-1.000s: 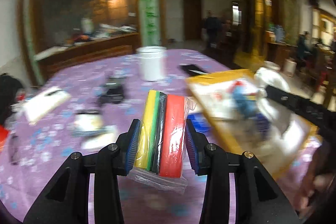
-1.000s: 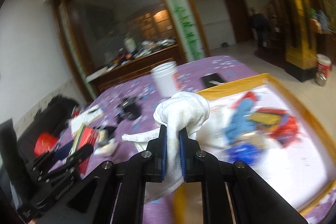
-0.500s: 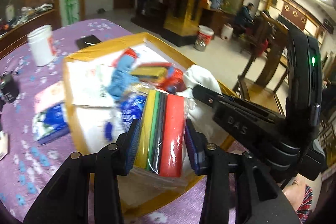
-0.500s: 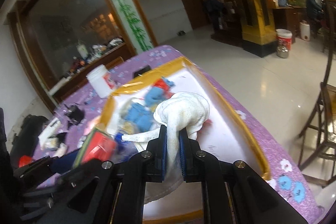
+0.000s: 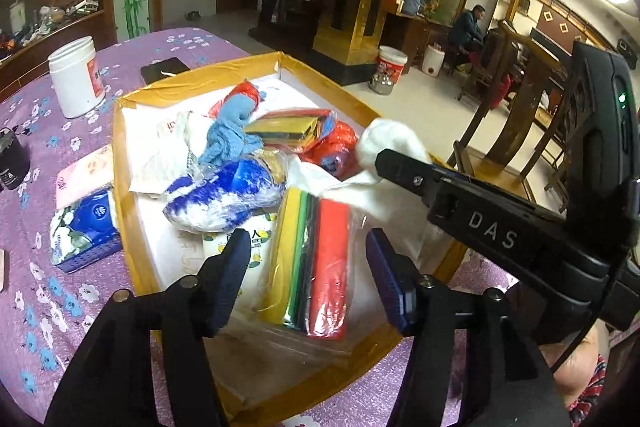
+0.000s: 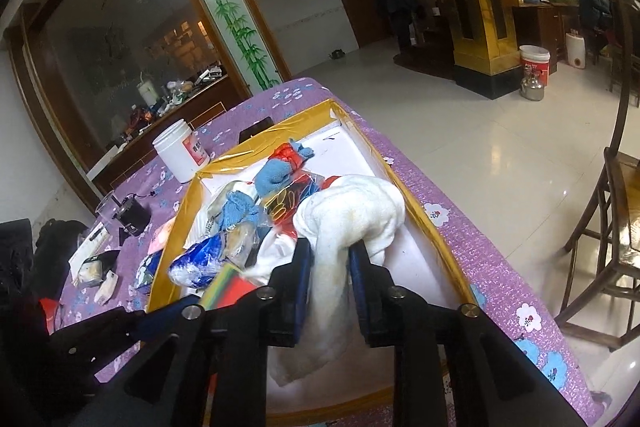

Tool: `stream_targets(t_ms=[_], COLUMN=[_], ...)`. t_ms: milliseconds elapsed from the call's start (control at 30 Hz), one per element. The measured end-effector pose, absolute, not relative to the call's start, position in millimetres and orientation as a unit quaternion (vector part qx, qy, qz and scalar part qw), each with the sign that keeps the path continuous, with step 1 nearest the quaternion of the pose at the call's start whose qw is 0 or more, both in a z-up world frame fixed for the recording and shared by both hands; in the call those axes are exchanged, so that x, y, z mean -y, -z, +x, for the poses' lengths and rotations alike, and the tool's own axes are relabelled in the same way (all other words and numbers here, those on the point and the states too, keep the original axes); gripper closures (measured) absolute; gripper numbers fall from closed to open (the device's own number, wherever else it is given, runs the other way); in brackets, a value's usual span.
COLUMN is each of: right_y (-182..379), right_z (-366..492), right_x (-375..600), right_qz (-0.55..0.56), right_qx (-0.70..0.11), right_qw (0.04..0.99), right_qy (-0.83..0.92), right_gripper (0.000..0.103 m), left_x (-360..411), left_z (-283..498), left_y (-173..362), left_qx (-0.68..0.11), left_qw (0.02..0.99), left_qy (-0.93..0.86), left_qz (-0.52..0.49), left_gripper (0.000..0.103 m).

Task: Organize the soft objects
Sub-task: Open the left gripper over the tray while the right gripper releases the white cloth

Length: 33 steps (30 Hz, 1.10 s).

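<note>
At the lower centre of the left wrist view the left tongs (image 5: 306,273) stand spread wide, their pads clear of the sponge pack (image 5: 314,263) that lies between them in the near end of the tray (image 5: 124,187). In the right wrist view the right tongs (image 6: 330,285) sit at lower centre, pinched on a white towel (image 6: 352,219) that bulges above the pads and hangs below them, over the tray's near right part. Left of the tray, on the purple surface (image 5: 36,267), lies a blue tissue pack (image 5: 82,229), and a white jar (image 5: 76,77) stands at upper left.
</note>
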State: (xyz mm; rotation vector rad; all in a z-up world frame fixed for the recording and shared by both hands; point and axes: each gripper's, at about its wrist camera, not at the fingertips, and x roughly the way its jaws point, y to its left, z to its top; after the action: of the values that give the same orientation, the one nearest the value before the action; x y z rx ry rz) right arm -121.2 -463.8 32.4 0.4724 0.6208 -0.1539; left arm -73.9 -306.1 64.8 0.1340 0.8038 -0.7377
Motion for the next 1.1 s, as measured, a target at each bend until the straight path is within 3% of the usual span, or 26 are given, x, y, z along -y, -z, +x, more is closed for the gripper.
stream_targets(t_ms=[133, 567, 700, 1100], right_y=[-37.7, -53.2, -56.8, -63.9], right_z=[-122.2, -134.1, -131.0, -121.1], right_x=[459.5, 459.9, 448.1, 416.3], right_qz=[0.225, 0.242, 0.232, 0.209], right_qx=[-0.298, -0.264, -0.265, -0.273], right_qw=[0.924, 0.932, 0.935, 0.939], right_qy=[0.076, 0.060, 0.047, 0.023], right_gripper=[0.064, 0.062, 0.053, 0.053], left_x=[302.4, 277.4, 266.9, 213.3], left_z=[-77.2, -79.9, -78.1, -65.1], left_y=[-69.8, -83.3, -84.9, -90.9], left_qx=[-0.374, -0.361, -0.360, -0.367], left_qw=[0.856, 0.862, 0.866, 0.878], left_qy=[0.352, 0.351, 0.342, 0.307], left_qz=[0.066, 0.057, 0.054, 0.011], left_gripper=[0.044, 0.044, 0.044, 0.044])
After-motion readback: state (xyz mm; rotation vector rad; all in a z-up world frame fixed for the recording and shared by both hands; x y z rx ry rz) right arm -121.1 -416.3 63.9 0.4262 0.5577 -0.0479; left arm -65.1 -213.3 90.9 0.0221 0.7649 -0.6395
